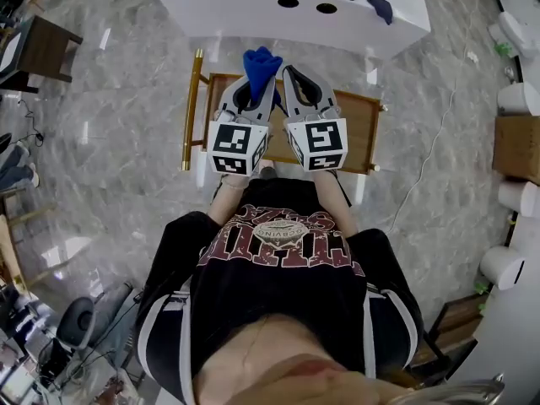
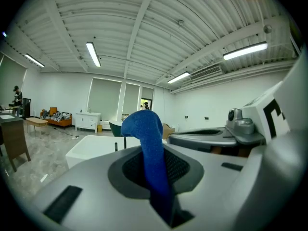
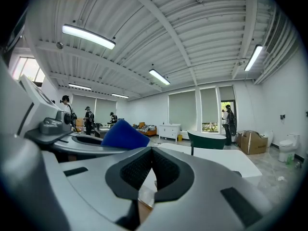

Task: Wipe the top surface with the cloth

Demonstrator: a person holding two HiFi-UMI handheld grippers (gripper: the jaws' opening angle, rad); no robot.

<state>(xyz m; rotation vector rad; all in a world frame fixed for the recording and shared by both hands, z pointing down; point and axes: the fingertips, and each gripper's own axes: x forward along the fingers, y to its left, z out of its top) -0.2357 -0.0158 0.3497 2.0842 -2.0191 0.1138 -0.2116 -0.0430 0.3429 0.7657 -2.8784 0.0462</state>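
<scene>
The left gripper (image 1: 260, 87) is clamped on the cloth (image 1: 261, 62); the right gripper (image 1: 291, 78) is closed and empty. The cloth could be dragged loose by friction against the table (image 1: 359, 116).

cloth (image 1: 261, 62) in L tool (image 1: 256, 86) (gripped), tbl (image 1: 359, 121) below

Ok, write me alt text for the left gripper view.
The left gripper is shut on a blue cloth, which sticks up from between its grey fingers and curls over at the top. Behind it are a white counter and a large bright room with strip lights on the ceiling.
</scene>
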